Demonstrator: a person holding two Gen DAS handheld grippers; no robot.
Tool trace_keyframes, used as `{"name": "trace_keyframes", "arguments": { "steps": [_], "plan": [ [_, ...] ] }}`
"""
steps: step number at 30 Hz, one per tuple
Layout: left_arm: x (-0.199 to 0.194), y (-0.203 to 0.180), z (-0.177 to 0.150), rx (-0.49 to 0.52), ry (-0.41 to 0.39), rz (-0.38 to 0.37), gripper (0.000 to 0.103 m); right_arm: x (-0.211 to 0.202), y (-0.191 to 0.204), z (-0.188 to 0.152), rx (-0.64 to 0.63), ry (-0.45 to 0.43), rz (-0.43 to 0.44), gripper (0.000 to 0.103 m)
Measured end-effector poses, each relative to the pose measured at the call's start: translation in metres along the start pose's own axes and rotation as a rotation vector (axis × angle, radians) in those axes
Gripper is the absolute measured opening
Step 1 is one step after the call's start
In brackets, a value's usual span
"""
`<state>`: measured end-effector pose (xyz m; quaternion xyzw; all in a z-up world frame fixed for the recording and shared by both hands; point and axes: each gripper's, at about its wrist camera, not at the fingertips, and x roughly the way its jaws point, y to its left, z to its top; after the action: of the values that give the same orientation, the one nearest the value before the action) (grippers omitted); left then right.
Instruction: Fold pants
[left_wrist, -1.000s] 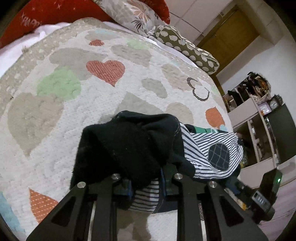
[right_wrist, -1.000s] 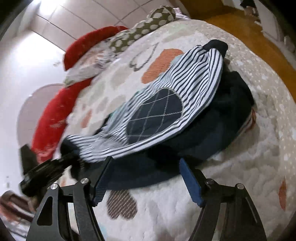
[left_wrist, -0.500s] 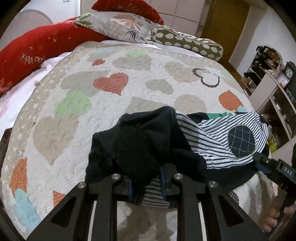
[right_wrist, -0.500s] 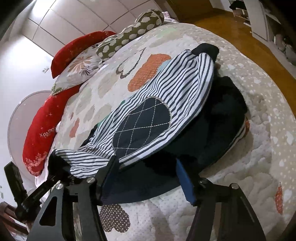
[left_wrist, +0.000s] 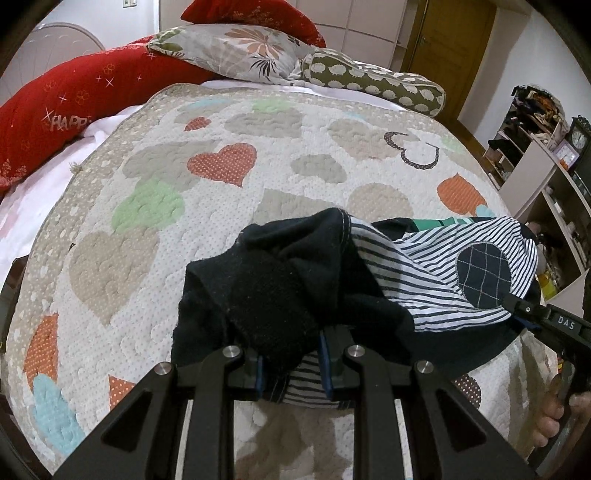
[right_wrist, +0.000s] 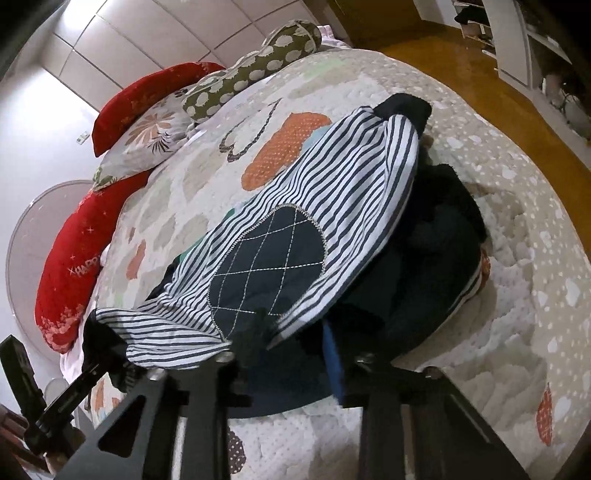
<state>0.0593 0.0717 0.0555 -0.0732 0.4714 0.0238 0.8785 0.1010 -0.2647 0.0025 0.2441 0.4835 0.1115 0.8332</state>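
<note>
Both grippers are on the pants (left_wrist: 369, 280) here, which hang bunched above the heart-patterned quilt (left_wrist: 221, 166) at the near edge of the bed, well away from the pillows (left_wrist: 255, 51) at its far end. The left gripper (left_wrist: 291, 369) has its jaws clamped on a thick wad of dark cuff and striped cloth, fabric filling the whole gap between them. From there the garment's long axis runs off to the right across the quilt's near edge, the striped leg with its dark diamond-stitched patch (right_wrist: 266, 266) stretched between the two tools. The right gripper (right_wrist: 280, 354) sits at that patch end; its jaws straddle the striped hem and the dark layer beneath, and they look closed down on the cloth, though the left jaw is buried in fabric, so that is my reading only. Either arm is at an end of the span, so I judge the next move turns on carrying the ends together along that left-to-right line while the slack middle sags toward the quilt.
</note>
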Motion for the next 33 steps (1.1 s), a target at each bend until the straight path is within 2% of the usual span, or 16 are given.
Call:
{"name": "trace_keyframes", "arguments": {
  "steps": [3,6,12,16,19,22,25,33],
  "plan": [
    [0.000,0.000,-0.001,0.000,-0.001,0.001,0.021,0.002,-0.002,0.001,-0.001,0.006,0.005,0.015],
    [0.000,0.000,-0.001,0.001,-0.001,0.000,0.021,0.001,-0.001,0.000,-0.010,0.005,0.007,0.011],
    [0.000,0.000,-0.001,-0.007,0.004,-0.011,0.021,-0.003,0.003,0.000,-0.026,0.003,0.017,0.009],
    [0.000,0.007,0.005,-0.045,0.015,-0.066,0.021,-0.009,0.003,0.004,-0.020,0.007,0.048,0.009],
    [0.007,0.023,0.019,-0.132,0.052,-0.144,0.021,-0.012,0.005,0.013,-0.011,0.010,0.074,0.008],
    [0.021,0.037,0.036,-0.213,0.090,-0.214,0.021,-0.011,0.010,0.030,0.000,0.017,0.102,0.008],
    [0.034,0.045,0.054,-0.262,0.097,-0.246,0.021,-0.006,0.022,0.054,-0.011,0.010,0.122,0.008],
    [0.085,0.070,0.108,-0.387,0.096,-0.256,0.021,0.042,0.060,0.127,-0.073,-0.037,0.063,0.008]
  ]
}}
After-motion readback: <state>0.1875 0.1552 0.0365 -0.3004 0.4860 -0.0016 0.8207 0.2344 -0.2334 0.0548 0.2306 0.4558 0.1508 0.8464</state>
